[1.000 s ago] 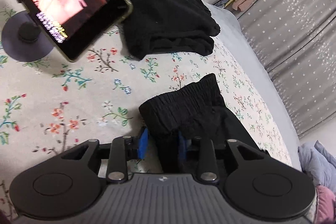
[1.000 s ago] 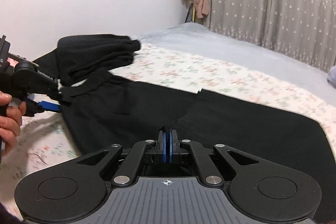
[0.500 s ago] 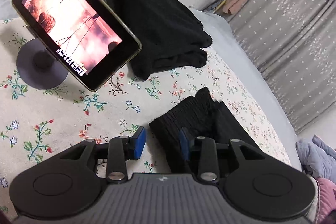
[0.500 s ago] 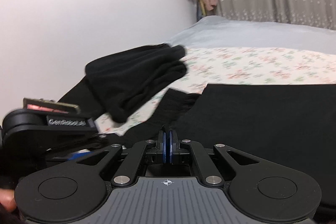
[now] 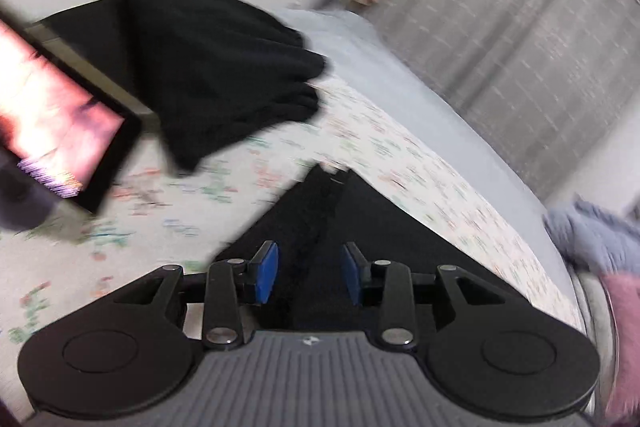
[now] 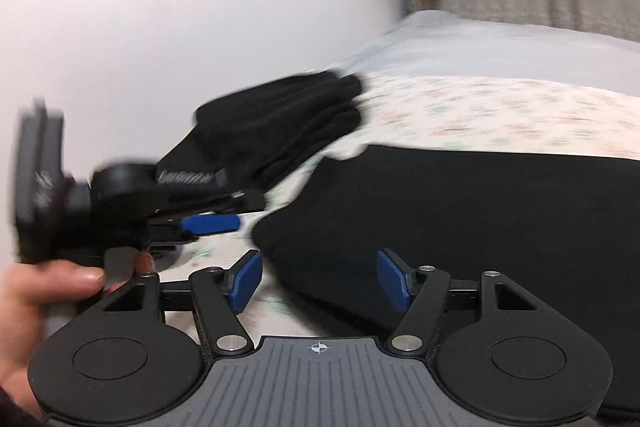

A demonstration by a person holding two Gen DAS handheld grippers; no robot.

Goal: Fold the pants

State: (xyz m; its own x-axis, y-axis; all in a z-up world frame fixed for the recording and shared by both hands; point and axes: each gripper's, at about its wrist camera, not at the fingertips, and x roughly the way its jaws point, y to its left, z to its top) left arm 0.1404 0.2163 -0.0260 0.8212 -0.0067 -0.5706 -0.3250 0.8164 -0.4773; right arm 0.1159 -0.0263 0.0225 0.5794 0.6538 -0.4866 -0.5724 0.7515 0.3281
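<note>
The black pants (image 5: pixel 344 223) lie on the flowered bedspread (image 5: pixel 400 163), folded lengthwise, and also fill the right wrist view (image 6: pixel 460 211). My left gripper (image 5: pixel 308 273) is open, its blue pads apart just above the pants' near end and holding nothing. My right gripper (image 6: pixel 318 279) is open wide over the pants' folded edge, empty. The left gripper (image 6: pixel 212 223) and the hand holding it show at the left of the right wrist view. Both views are motion-blurred.
A stack of folded black clothes (image 5: pixel 216 67) lies at the head of the bed, also in the right wrist view (image 6: pixel 280 123). A lit tablet on a stand (image 5: pixel 56 131) is at the left. Grey curtains (image 5: pixel 520 27) hang behind. Blue and pink laundry (image 5: pixel 600 247) sits at the right.
Both grippers have opened and let go of the pants. The pants now lie flat on the bed. Both grippers have pulled back a little.
</note>
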